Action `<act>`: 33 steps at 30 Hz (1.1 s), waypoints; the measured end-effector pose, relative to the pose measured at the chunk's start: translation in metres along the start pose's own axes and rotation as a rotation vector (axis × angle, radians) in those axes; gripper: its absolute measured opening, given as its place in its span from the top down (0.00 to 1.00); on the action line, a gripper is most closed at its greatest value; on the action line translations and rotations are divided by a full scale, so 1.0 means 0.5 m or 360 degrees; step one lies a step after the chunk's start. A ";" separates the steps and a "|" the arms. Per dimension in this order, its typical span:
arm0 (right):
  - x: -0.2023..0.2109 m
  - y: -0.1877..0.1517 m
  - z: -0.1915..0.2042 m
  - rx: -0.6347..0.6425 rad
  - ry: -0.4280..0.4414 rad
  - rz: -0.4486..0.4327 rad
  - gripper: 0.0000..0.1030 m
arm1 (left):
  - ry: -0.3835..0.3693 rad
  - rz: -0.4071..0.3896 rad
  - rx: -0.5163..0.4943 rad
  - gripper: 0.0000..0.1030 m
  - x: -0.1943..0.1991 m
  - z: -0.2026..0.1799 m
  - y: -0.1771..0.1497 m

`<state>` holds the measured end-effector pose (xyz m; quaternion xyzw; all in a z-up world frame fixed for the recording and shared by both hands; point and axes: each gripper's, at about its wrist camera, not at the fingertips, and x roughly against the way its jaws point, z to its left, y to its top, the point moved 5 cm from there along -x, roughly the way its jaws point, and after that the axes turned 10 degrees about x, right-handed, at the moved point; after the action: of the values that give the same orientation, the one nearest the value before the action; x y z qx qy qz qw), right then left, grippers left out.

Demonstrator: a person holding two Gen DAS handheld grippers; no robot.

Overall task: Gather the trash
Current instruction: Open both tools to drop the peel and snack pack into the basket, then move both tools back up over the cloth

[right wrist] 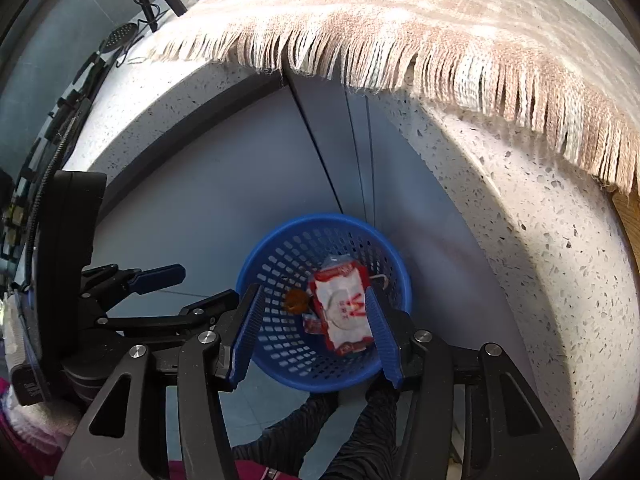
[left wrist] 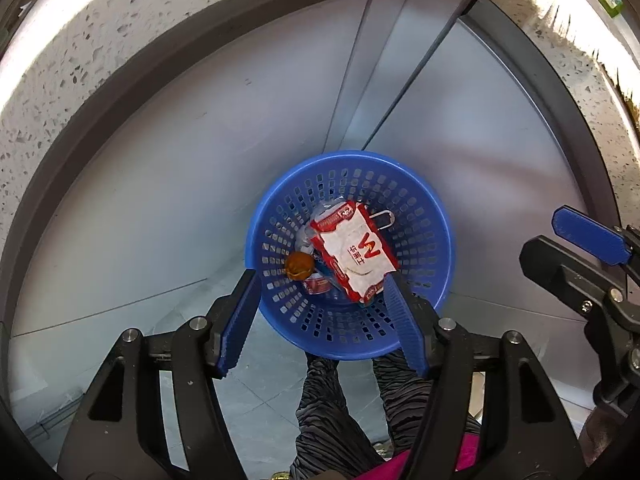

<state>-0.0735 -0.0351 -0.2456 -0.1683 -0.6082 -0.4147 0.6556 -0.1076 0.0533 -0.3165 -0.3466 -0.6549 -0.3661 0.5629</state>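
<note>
Wrapper (left wrist: 354, 254) in basket (left wrist: 432, 280); below right gripper (right wrist: 316, 334)

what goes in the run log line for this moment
left gripper: open, empty | right gripper: open, empty | wrapper: in basket | both over basket

Both tools share one build: matte black plastic frames with triangular cut-outs, round silver bolt heads at the pivots, and ribbed blue pads on the fingers. The left tongs (left wrist: 324, 320) show this plainly, as do the right tongs (right wrist: 316, 336). The person wears dark grey trousers (left wrist: 332, 412) with a wavy striped texture and a bright pink garment (left wrist: 460, 460) above them.
</note>
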 end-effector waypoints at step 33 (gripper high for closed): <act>0.116 0.008 -0.018 0.0021 0.0148 -0.0102 0.45 | -0.0009 -0.0220 -0.0007 0.36 0.123 -0.005 0.024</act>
<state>-0.0696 -0.0588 -0.1919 -0.1248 -0.5848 -0.4389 0.6706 -0.1040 0.0596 -0.2542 -0.3029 -0.6781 -0.4047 0.5335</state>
